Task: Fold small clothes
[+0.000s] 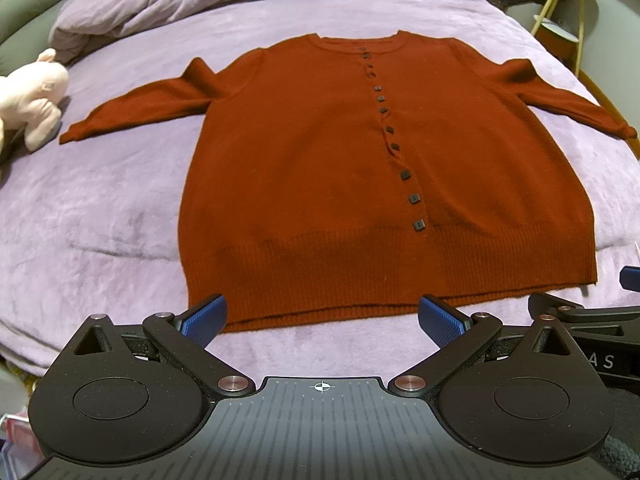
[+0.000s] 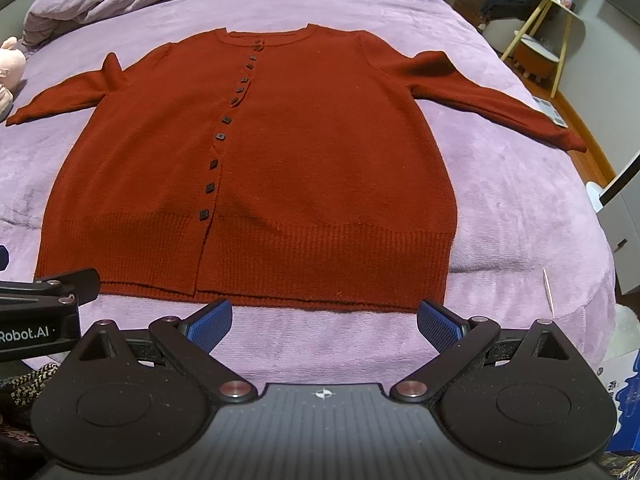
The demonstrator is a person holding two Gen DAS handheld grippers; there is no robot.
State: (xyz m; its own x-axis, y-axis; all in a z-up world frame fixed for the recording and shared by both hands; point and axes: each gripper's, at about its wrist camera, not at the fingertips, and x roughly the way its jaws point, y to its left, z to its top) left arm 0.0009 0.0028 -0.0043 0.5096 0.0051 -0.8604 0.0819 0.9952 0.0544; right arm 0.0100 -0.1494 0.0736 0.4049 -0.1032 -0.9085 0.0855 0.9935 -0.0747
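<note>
Starting out past the left hand-held gripper (image 1: 322, 320), off to its far left, a pale pink plush toy (image 1: 34, 96) lies on the bed (image 1: 100, 208), well clear of the work, so it looks parked out of the way and not part of the job. Straight ahead of that gripper lies the rust-red cardigan (image 1: 320, 168), buttoned up the front and spread flat, face up on the purple cover, both sleeves angled outward and the ribbed hem (image 1: 360, 276) nearest the fingers; I read that layout as staging, everything smoothed so the sleeves and sides can be turned in cleanly. The left hand-held gripper hovers just short of the hem, its blue pads (image 1: 204, 320) spread wide apart, grasping nothing and touching no cloth that I can see. Moving right, the right hand-held gripper (image 2: 324, 318) sits beside its partner, also aimed along the garment from the hem end, blue pads (image 2: 438, 324) splayed wide, released and empty, with the hem just beyond the tips. Further right, well beyond this gripper, a yellow-legged side table (image 2: 552, 12) stands off the bed. My judgement: the fold has not begun, and both tools are lined up for a first pinch, probably at the hem corners or a sleeve.
</note>
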